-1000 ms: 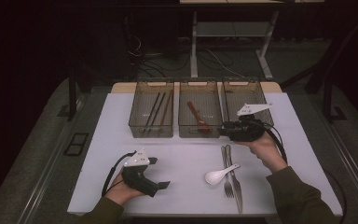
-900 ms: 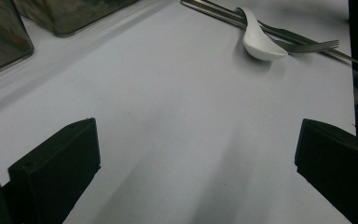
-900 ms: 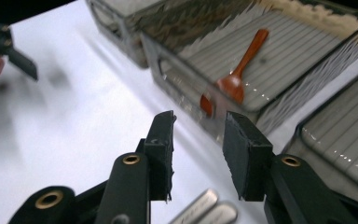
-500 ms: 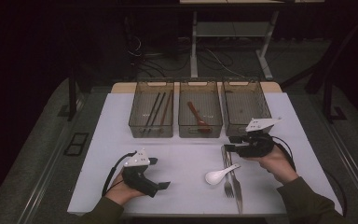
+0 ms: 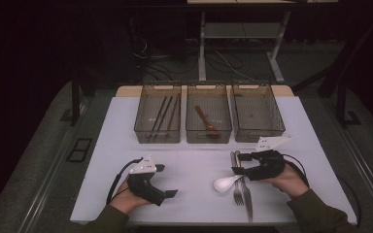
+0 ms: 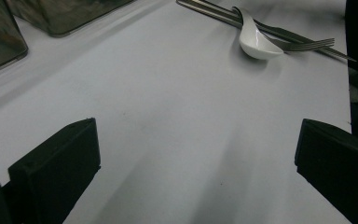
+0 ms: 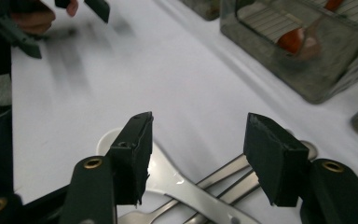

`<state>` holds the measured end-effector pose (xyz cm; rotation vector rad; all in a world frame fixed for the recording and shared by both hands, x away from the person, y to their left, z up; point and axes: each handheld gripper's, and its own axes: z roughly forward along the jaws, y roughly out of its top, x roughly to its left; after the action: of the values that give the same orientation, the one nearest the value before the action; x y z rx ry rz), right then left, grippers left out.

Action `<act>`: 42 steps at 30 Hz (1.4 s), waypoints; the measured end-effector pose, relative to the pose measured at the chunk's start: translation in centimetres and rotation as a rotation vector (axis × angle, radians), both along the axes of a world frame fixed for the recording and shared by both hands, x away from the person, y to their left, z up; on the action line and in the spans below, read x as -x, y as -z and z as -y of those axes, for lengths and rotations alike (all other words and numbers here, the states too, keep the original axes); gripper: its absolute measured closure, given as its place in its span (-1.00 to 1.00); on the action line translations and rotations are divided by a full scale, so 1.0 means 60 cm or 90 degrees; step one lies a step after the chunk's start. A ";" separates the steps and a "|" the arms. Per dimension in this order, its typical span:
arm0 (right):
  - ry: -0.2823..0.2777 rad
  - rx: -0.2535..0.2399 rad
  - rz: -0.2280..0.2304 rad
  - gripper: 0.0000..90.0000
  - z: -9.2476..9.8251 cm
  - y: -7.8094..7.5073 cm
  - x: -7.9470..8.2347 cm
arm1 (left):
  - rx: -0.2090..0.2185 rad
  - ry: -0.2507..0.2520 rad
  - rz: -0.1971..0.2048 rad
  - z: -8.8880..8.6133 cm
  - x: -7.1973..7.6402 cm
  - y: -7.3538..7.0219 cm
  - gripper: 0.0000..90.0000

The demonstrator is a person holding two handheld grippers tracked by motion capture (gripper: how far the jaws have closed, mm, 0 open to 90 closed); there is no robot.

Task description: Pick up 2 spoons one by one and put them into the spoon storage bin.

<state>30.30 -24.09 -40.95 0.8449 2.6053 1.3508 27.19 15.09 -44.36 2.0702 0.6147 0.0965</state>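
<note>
A white spoon (image 5: 225,183) lies on the white table beside a fork (image 5: 236,191) and a knife (image 5: 246,194). My right gripper (image 5: 238,163) hovers low over their handles, open; its jaws have just been opening with nothing pressed between them. In the right gripper view the gripper (image 7: 198,135) straddles the spoon handle (image 7: 177,179) and the metal handles (image 7: 233,168) below it. My left gripper (image 5: 166,180) rests open at the front left of the table. In the left gripper view its jaws (image 6: 198,123) stand wide over bare table, with the spoon (image 6: 256,42) and fork (image 6: 307,45) farther off.
Three clear bins stand in a row at the back: the left bin (image 5: 141,127) holds dark chopsticks (image 5: 163,114), the middle bin (image 5: 190,133) a red-brown spoon (image 5: 205,121), and the right bin (image 5: 277,127) has a bare floor. Open white table lies between the two grippers.
My right gripper has come from beside the bins toward the person and down over the cutlery, its jaws now wider apart. The left gripper has stayed where it was.
</note>
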 end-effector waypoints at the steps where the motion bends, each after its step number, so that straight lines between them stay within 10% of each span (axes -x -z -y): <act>1: -0.004 0.002 -0.002 -0.09 -0.001 0.002 0.003 | 0.000 0.000 0.000 0.000 0.000 0.000 -1.00; 42: -0.122 0.098 -0.030 -0.13 -0.067 0.061 0.010 | -0.001 0.001 0.000 0.002 0.000 0.000 -1.00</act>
<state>29.68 -20.08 -44.62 0.6265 2.8447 1.1635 27.18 14.95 -44.38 2.0727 0.6133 0.0961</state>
